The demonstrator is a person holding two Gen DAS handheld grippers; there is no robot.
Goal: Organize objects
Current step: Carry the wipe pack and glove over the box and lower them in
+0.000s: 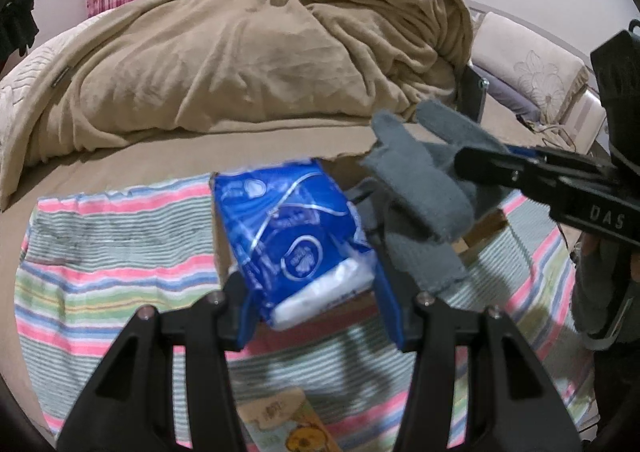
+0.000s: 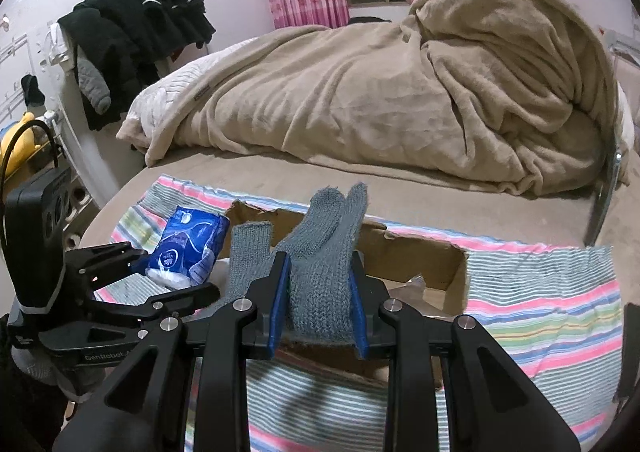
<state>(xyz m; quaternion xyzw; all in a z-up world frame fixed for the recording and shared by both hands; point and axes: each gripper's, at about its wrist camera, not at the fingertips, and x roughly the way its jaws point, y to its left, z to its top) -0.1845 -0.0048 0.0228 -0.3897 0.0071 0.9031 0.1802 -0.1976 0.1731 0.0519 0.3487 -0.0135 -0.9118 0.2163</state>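
Observation:
My left gripper (image 1: 310, 292) is shut on a blue tissue pack (image 1: 292, 236) and holds it above the left end of a cardboard box (image 1: 484, 228). The pack also shows in the right wrist view (image 2: 188, 248), with the left gripper (image 2: 176, 276) around it. My right gripper (image 2: 320, 292) is shut on a grey knitted glove (image 2: 320, 264) and holds it over the box (image 2: 420, 256). In the left wrist view the glove (image 1: 420, 203) hangs from the right gripper (image 1: 476, 167), just right of the pack.
The box sits on a striped towel (image 1: 112, 252) spread on a bed with a heaped tan blanket (image 1: 248, 51). A printed card pack (image 1: 288, 424) lies on the towel near me. Dark clothes (image 2: 132, 35) hang at the left wall. A metal bed rail (image 2: 604, 195) stands right.

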